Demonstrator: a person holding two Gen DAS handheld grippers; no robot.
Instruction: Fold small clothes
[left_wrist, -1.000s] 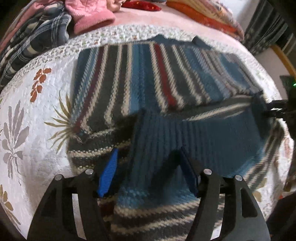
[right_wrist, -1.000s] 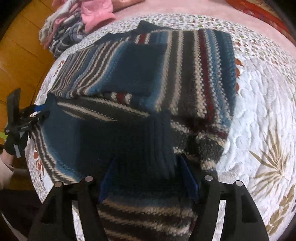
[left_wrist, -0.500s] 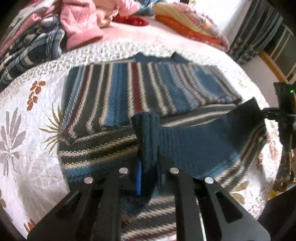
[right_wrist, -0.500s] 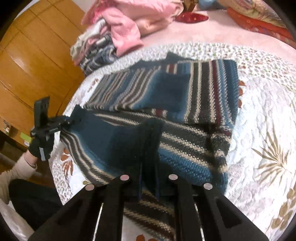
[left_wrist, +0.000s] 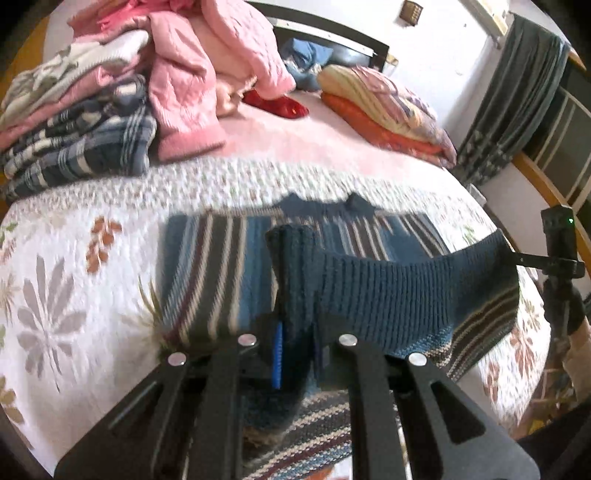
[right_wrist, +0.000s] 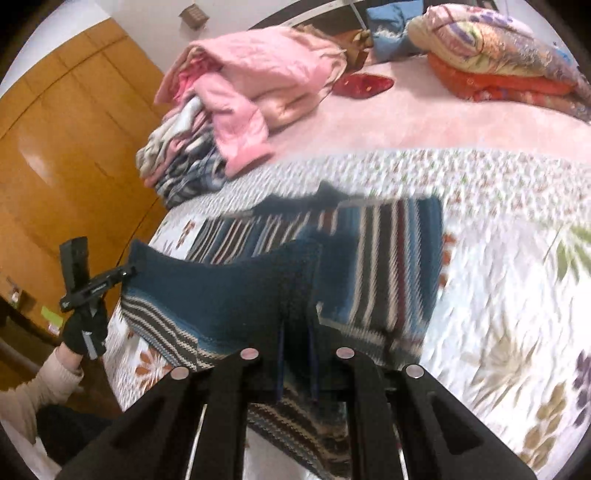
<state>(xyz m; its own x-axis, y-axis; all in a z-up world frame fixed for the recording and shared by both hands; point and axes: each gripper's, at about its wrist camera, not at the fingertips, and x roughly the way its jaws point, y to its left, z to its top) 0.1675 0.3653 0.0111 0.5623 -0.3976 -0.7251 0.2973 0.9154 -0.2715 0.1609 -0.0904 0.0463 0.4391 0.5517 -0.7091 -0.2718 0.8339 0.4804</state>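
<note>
The sweater lies on the bed's quilt, its striped body flat and its blue hem lifted clear and stretched between my two grippers. My left gripper has its jaws closed tight on one hem corner, knit bunched up between the blue pads. My right gripper is the same, jaws nearly together and clamped on the other corner. From the right wrist view I see my left gripper out at the far end of the lifted hem, a gloved hand on its handle. Beyond the sweater sits a heap of pink and plaid clothes, with folded blankets further right.
</note>
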